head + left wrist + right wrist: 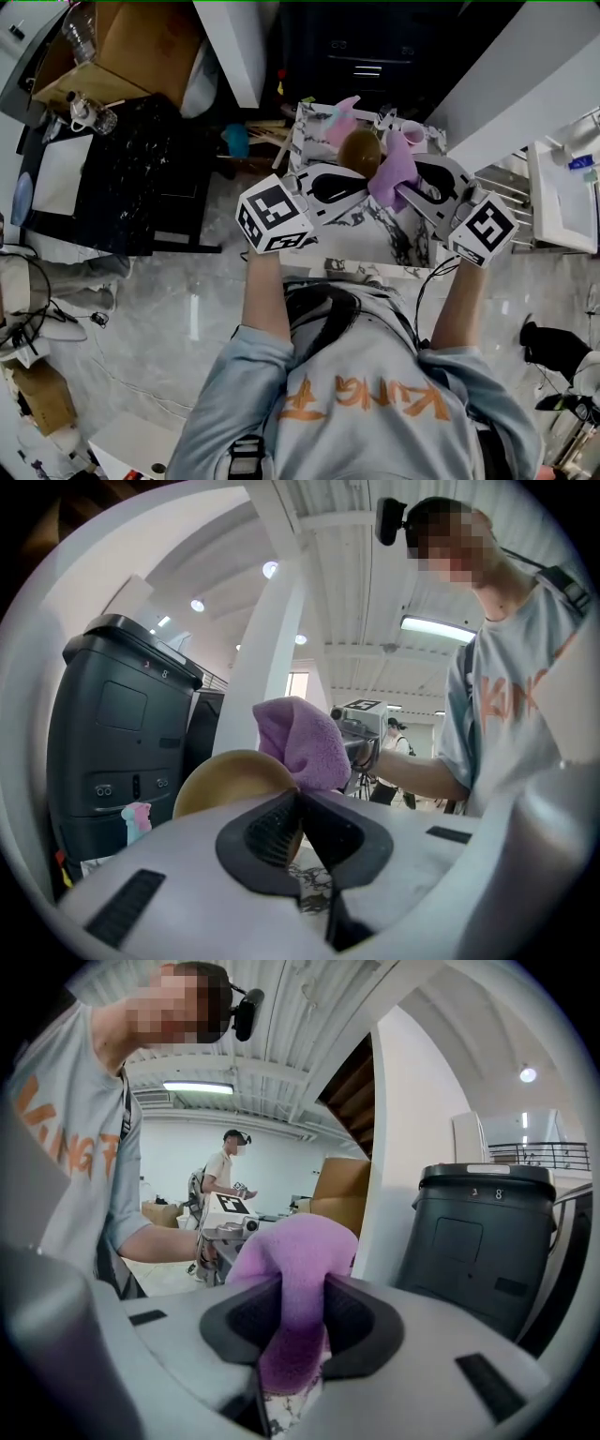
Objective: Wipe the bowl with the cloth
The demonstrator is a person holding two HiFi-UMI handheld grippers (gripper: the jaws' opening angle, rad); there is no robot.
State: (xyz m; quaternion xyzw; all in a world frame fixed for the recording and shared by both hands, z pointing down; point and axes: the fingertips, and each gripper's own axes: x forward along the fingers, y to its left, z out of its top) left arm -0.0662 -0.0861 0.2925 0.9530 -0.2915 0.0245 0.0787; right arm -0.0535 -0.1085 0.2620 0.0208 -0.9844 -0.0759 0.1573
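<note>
A tan bowl [359, 150] is lifted above the marble table, with my left gripper [361, 180] shut on its rim. In the left gripper view the bowl [225, 782] stands on edge just past the closed jaws [298, 806]. My right gripper [401, 190] is shut on a purple cloth [394, 171]. The cloth [305, 738] lies against the bowl's right side. In the right gripper view the cloth [295, 1260] fills the gap between the jaws [298, 1309] and hides the bowl. The two grippers point towards each other.
Below the grippers lies a white marble table [375, 242] with a pink object [342, 122] and a pink cup [412, 137] at its far end. A dark bin [117, 742] and a white column [267, 667] stand beyond. Another person [223, 1171] stands far off.
</note>
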